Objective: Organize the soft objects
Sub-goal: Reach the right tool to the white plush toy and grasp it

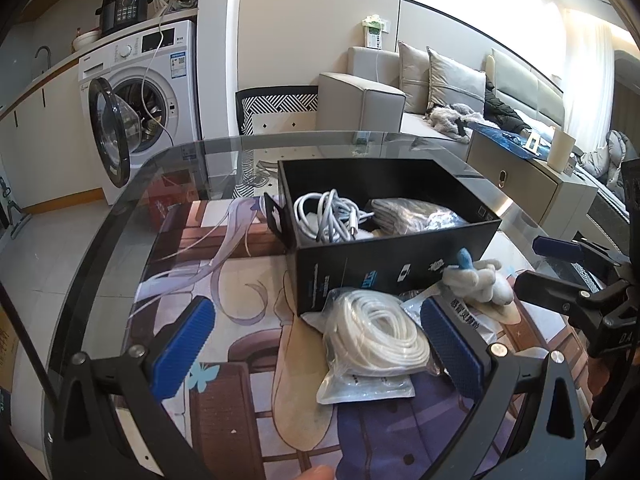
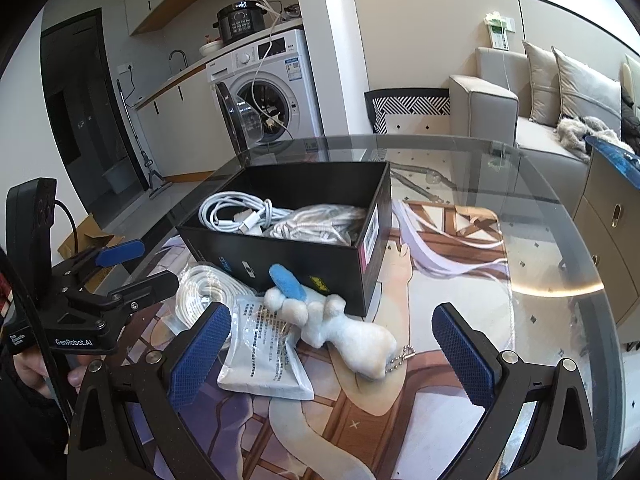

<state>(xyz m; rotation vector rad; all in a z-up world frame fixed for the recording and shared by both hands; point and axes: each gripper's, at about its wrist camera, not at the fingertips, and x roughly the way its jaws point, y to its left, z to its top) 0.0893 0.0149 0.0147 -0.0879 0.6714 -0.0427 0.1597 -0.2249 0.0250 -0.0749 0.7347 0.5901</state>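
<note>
A black open box [image 1: 384, 268] [image 2: 280, 256] stands on the glass table and holds a coiled white cable [image 1: 328, 216] [image 2: 232, 208] and a bagged grey-white bundle [image 1: 412, 210] [image 2: 316, 222]. In front of it lie a bagged white cord coil [image 1: 374, 330] [image 2: 208, 288], a flat white packet [image 2: 264, 352] and a white plush toy with a blue ear [image 2: 340, 326] [image 1: 478, 278]. My left gripper [image 1: 320, 352] is open, low over the cord coil. My right gripper [image 2: 336, 360] is open around the plush toy and packet.
A printed mat [image 1: 240, 264] covers the round glass table [image 2: 560, 264]. A washing machine [image 1: 140, 92] with its door open stands behind, a sofa [image 1: 440, 92] and a low cabinet [image 1: 520, 184] to the right.
</note>
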